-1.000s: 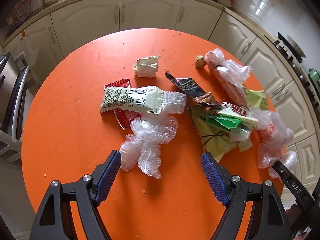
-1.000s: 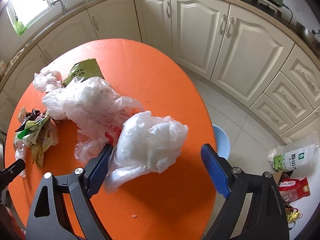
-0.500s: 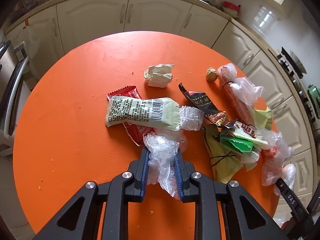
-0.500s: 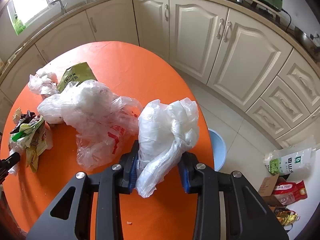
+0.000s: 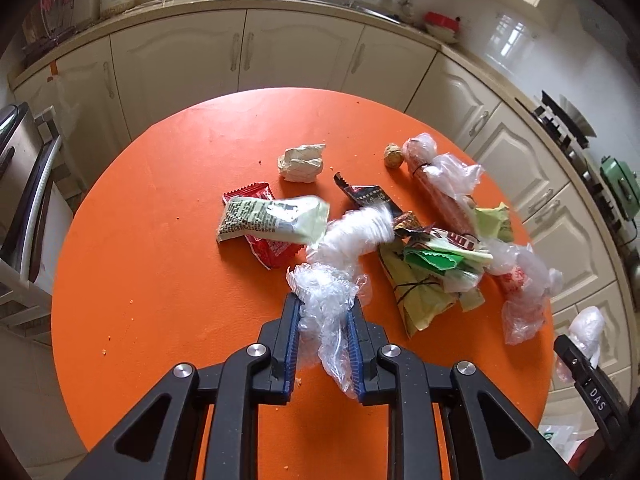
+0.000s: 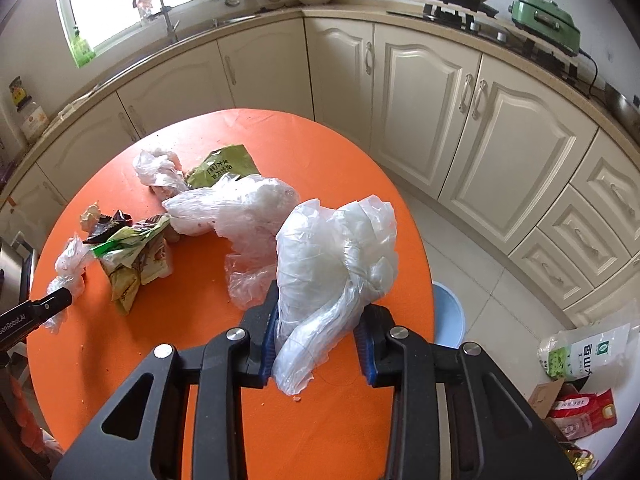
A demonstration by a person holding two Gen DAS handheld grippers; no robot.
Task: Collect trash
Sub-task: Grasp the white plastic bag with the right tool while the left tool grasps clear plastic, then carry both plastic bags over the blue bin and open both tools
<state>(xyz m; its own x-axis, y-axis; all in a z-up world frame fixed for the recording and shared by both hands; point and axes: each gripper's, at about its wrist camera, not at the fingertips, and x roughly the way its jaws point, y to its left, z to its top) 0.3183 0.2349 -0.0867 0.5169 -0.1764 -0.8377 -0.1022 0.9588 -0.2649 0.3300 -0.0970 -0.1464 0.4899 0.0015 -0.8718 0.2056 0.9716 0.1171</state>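
Left hand-held gripper (image 5: 323, 330), earlier spread, now clamps clear wrap (image 5: 326, 300); right one (image 6: 318, 340) white bag (image 6: 340, 248).

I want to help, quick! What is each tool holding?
Left tool: closed on crinkly clear plastic.
Right tool: closed on a white plastic bag.

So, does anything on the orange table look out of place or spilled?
Yes. Wrappers and plastic bags lie strewn over the orange table, with small crumbs near its edge. A pale green packet lies across a red wrapper.
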